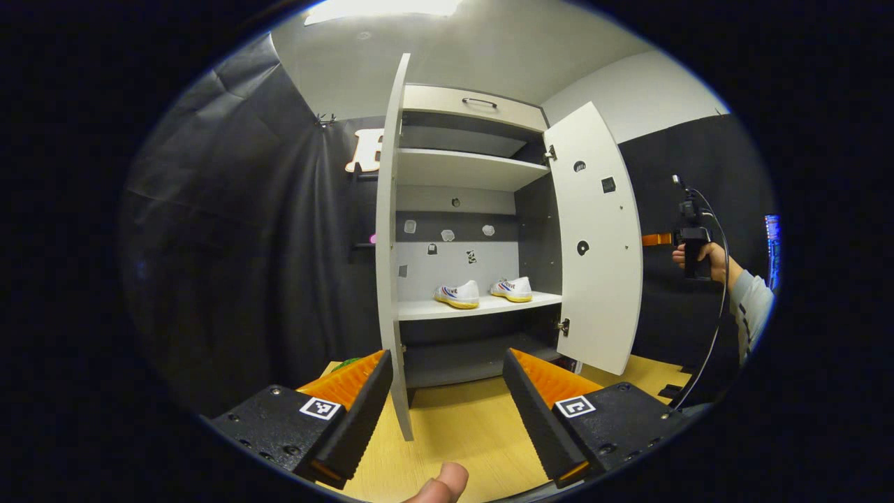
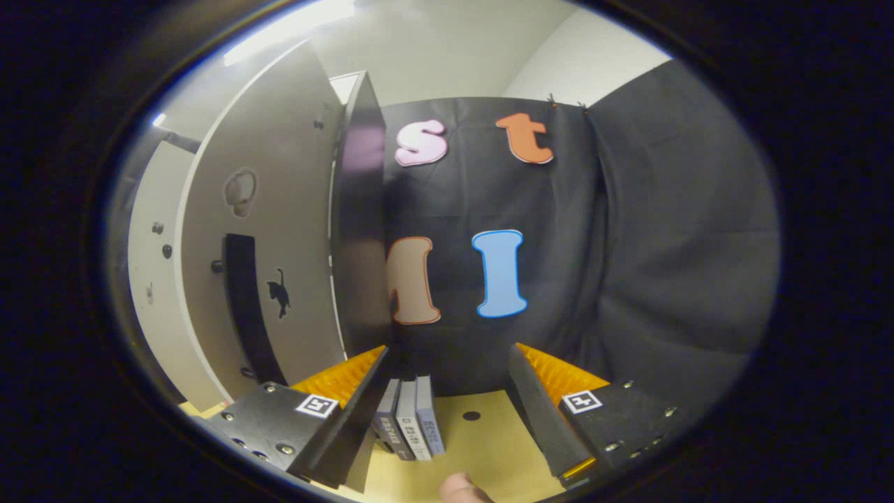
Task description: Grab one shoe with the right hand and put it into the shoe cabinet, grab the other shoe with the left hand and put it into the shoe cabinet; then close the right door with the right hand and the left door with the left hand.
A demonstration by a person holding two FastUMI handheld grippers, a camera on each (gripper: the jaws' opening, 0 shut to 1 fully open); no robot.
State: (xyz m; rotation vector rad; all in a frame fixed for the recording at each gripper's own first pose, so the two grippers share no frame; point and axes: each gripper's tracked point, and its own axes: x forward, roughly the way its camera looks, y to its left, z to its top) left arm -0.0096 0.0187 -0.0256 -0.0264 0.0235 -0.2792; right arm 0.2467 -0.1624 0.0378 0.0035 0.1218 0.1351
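In the left gripper view, a thumb tip [image 1: 440, 482] is seen at the bottom edge, and just beyond it the left gripper [image 1: 447, 405] is held with its 2 fingers spread wide, nothing between them but the edge of the left door [image 1: 388, 244], which stands open and edge-on above a wooden tabletop [image 1: 461, 426]. Farther in, the shoe cabinet [image 1: 468, 230] is seen with 2 doors open; the right door [image 1: 594, 237] is swung out to the right. 2 white shoes are set side by side on the lower shelf [image 1: 482, 306]: the left shoe [image 1: 458, 294] and the right shoe [image 1: 512, 288], near each other but apart. Coloured marks are seen on both shoes, too small to be read. 1 drawer [image 1: 475, 106] with a handle sits at the top. Beyond the right door, a hand [image 1: 702, 258] is seen holding the other gripper's grip.

In the right gripper view, the right gripper [image 2: 447, 405] is likewise spread open and empty. 3 small books [image 2: 412, 426] are stood upright just beside its left finger; the writing on their spines cannot be read. The outside of the right door, with 1 cat sticker [image 2: 279, 292], is seen to the left.
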